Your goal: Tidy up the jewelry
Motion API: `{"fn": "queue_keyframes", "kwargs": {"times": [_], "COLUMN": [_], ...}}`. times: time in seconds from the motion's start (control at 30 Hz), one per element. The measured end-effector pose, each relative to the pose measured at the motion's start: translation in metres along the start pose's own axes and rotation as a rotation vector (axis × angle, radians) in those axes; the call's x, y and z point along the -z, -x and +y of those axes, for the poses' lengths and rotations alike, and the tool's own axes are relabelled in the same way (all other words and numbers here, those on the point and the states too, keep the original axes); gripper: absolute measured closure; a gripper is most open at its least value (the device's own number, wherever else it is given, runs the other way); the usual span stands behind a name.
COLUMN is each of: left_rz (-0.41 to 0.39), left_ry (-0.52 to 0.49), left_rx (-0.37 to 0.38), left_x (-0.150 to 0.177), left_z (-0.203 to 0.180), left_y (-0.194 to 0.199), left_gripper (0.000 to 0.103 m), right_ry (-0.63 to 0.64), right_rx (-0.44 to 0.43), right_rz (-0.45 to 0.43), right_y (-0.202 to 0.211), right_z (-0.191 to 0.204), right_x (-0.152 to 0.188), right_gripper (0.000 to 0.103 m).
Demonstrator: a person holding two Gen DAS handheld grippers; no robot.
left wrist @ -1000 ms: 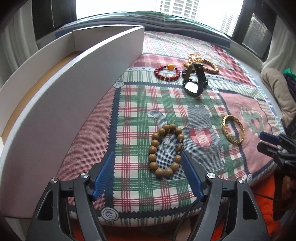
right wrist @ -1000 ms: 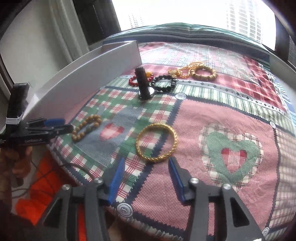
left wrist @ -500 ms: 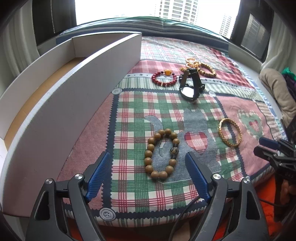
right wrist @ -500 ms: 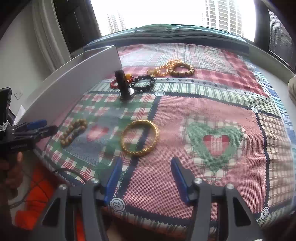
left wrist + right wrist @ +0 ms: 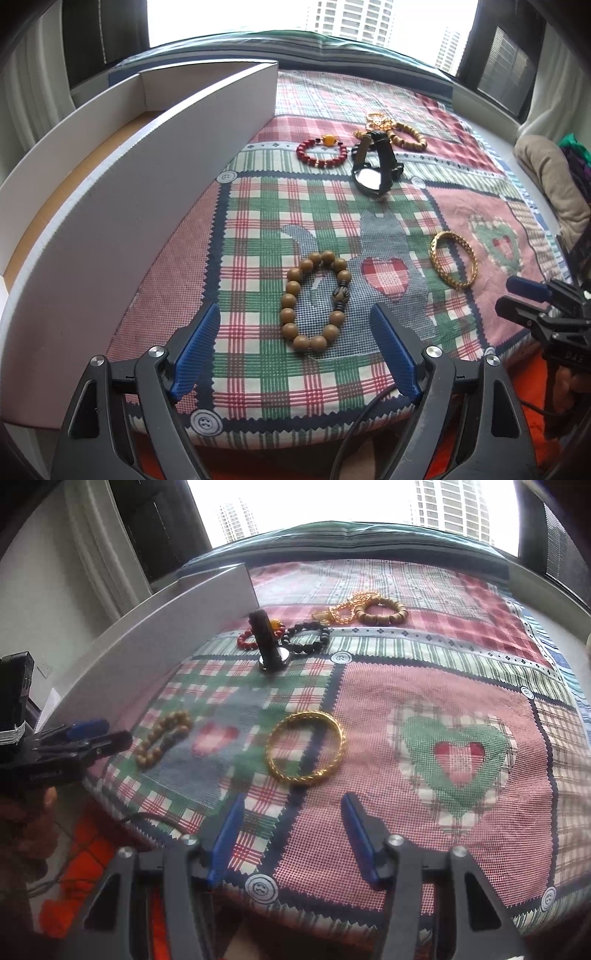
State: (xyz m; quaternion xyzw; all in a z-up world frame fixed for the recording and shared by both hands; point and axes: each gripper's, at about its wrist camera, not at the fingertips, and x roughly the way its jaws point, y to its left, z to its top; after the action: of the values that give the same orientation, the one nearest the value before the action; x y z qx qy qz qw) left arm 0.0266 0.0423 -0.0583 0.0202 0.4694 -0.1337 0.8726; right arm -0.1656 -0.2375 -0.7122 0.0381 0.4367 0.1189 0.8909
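A wooden bead bracelet lies on the patchwork cloth just ahead of my open, empty left gripper; it also shows in the right wrist view. A gold bangle lies just ahead of my open, empty right gripper; it also shows in the left wrist view. Farther back lie a red bead bracelet, a black watch, a black bead bracelet, a gold chain and a tan bead bracelet. A white box stands at the left.
The patchwork cloth covers a table whose front edge is close to both grippers, with orange floor below. A window runs along the back. A beige cushion lies at the far right.
Both grippers have drawn back a little from the table; the jewelry looks slightly farther away. Nothing on the cloth has moved and both grippers stay open.
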Motion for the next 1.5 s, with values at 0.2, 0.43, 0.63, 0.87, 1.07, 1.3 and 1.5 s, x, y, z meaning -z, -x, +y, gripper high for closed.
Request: {"fn": "queue_keyframes", "kwargs": {"times": [0.2, 0.43, 0.63, 0.87, 1.07, 1.3, 1.5], "left_rz": [-0.003, -0.017, -0.022, -0.014, 0.065, 0.081, 0.075], "left_ry": [-0.001, 0.004, -0.03, -0.174, -0.223, -0.17, -0.092], "left_rx": [-0.001, -0.001, 0.03, 0.062, 0.045, 0.067, 0.095], "left_x": [0.0, 0.002, 0.005, -0.004, -0.006, -0.004, -0.011], "left_z": [0.002, 0.01, 0.007, -0.026, -0.039, -0.038, -0.029], "left_y": [0.003, 0.011, 0.014, -0.005, -0.043, -0.051, -0.049], "left_gripper": [0.019, 0.019, 0.019, 0.04, 0.059, 0.091, 0.091], "right_ry": [-0.001, -0.009, -0.028, -0.031, -0.038, -0.076, -0.059], "right_rx": [-0.007, -0.005, -0.005, -0.012, -0.004, 0.028, 0.014], "right_rz": [0.008, 0.003, 0.003, -0.003, -0.026, -0.048, -0.025], "right_y": [-0.001, 0.001, 0.002, 0.002, 0.01, 0.008, -0.026], "right_z": [0.001, -0.001, -0.005, -0.003, -0.007, -0.029, -0.034], "right_x": [0.002, 0.002, 0.006, 0.004, 0.003, -0.001, -0.025], "right_gripper": [0.047, 0.047, 0.047, 0.047, 0.047, 0.047, 0.048]}}
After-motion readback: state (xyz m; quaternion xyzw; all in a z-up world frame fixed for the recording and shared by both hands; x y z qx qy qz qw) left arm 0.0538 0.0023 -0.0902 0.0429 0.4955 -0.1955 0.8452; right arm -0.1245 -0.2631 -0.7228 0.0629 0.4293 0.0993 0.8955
